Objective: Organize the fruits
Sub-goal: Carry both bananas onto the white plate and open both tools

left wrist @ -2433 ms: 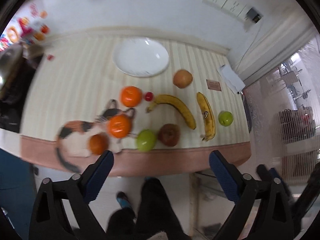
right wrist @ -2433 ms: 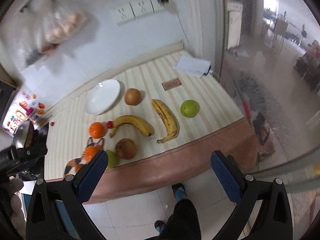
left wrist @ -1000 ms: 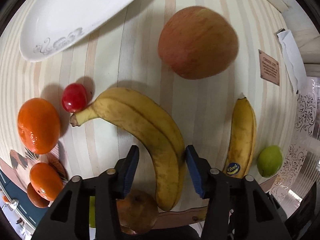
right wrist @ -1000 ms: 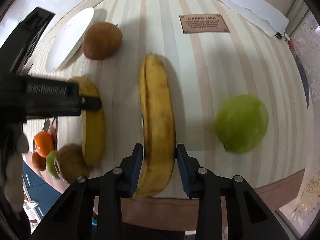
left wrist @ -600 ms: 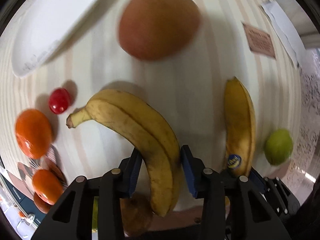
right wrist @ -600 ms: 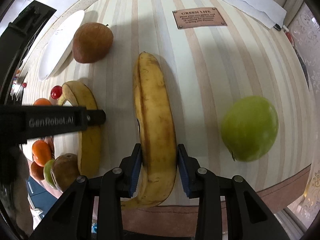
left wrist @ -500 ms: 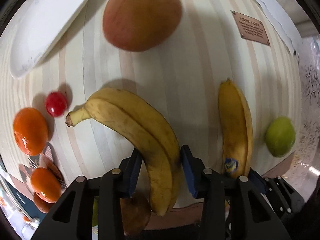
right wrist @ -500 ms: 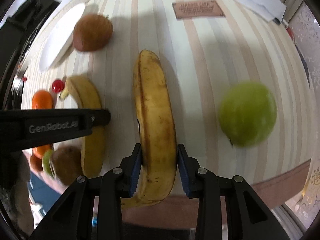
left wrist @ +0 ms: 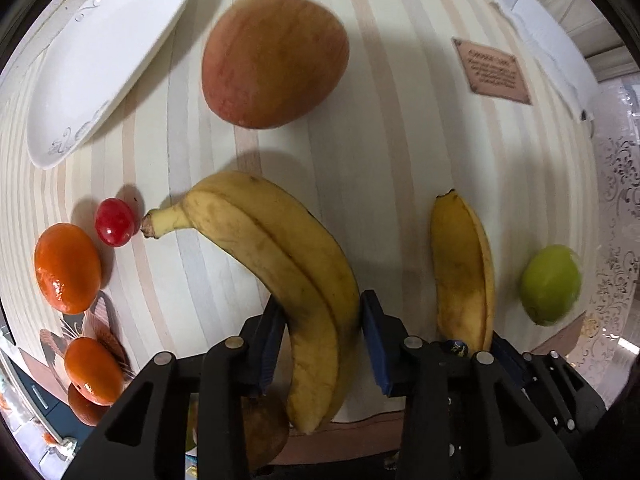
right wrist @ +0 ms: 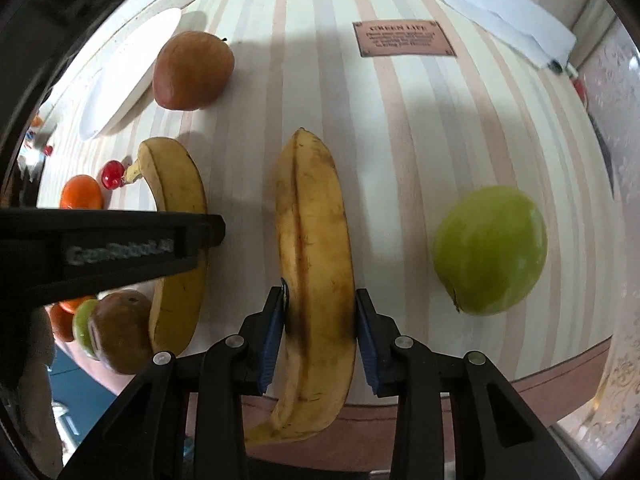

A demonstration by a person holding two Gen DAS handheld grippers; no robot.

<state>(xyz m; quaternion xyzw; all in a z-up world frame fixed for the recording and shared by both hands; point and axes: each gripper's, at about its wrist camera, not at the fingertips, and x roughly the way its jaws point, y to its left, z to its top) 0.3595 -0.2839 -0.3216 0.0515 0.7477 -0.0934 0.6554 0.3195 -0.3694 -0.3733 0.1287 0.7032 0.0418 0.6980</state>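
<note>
The left gripper (left wrist: 322, 338) is closing on the curved banana (left wrist: 280, 264), blue pads against its flanks. The right gripper (right wrist: 319, 334) is clamped on the straighter banana (right wrist: 316, 248). Both bananas lie on or just above the striped tablecloth (right wrist: 400, 128); which cannot be told. Sorting looks barely begun: the white plate (left wrist: 100, 52) is empty, and the red apple (left wrist: 276, 64), green apple (right wrist: 490, 252), oranges (left wrist: 66, 268) and cherry tomato (left wrist: 115, 222) lie scattered. Only the right view shows the left gripper's arm across its banana; only the left shows the plate's pattern.
</note>
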